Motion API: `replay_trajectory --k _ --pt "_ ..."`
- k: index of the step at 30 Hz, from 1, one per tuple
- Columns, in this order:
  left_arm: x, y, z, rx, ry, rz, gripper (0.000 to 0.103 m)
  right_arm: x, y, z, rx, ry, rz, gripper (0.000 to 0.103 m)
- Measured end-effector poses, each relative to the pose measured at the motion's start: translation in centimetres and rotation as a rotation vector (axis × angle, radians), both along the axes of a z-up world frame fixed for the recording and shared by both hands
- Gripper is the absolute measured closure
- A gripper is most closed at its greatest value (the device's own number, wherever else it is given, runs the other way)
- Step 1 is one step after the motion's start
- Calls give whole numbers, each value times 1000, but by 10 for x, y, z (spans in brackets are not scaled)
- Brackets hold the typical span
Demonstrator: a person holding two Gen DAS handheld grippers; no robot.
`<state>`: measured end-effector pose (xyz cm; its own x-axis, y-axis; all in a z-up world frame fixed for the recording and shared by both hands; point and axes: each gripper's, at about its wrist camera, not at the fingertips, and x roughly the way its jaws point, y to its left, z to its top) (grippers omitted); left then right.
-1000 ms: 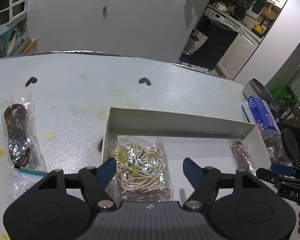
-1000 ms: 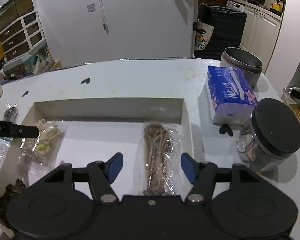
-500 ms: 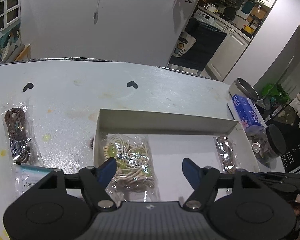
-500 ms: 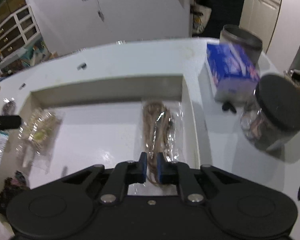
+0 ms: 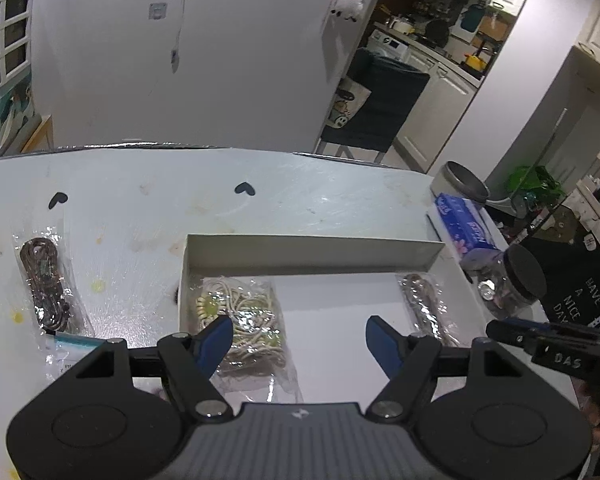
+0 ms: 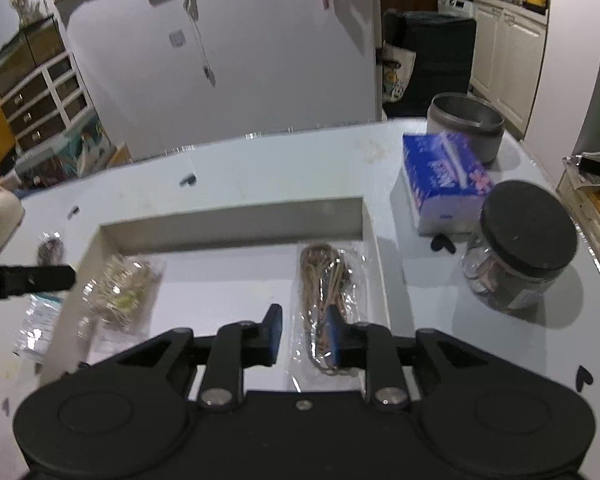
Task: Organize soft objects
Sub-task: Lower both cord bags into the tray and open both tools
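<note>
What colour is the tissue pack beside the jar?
Blue and white tissue pack, with a pink flower; clearest in the right wrist view.

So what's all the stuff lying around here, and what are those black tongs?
shallow white cardboard tray: one, mid-table
clear bag of cream cord: one, tray's left end
clear bag of tan cord: one, tray's right end
clear bag of dark brown cord: one, table left of tray
blue tissue pack: one, right of tray
black-lidded glass jar: one, beside pack
grey metal pot: one, behind pack
left tongs: open, over tray
right tongs: partly open, over tan bag
</note>
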<state>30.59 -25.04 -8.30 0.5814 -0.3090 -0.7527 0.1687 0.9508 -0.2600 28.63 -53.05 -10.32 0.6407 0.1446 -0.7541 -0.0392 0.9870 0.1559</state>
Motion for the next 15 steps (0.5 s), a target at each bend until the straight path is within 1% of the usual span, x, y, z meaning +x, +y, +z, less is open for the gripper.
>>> replay_trajectory --k 2,5,7,9,11,13,15 --pt "-7 -2 3 9 -8 0 18 -9 0 11 9 -22 -5 67" --pt "-19 -3 9 25 -21 -5 13 -22 1 24 7 -56 -6 61" --pt "-27 -2 11 30 -31 -6 8 -31 2 31 -11 -71 -9 58" --pt "-36 -2 14 33 -47 -5 0 -40 3 36 -18 -85 -11 53" --pt "-44 -2 16 41 -60 -4 0 -49 5 39 -16 -94 -8 48" --pt "-50 -1 18 49 -65 -3 0 -58 8 42 -27 -108 -1 46" --pt "-57 0 19 50 -69 0 0 -66 11 45 -34 -118 1 43"
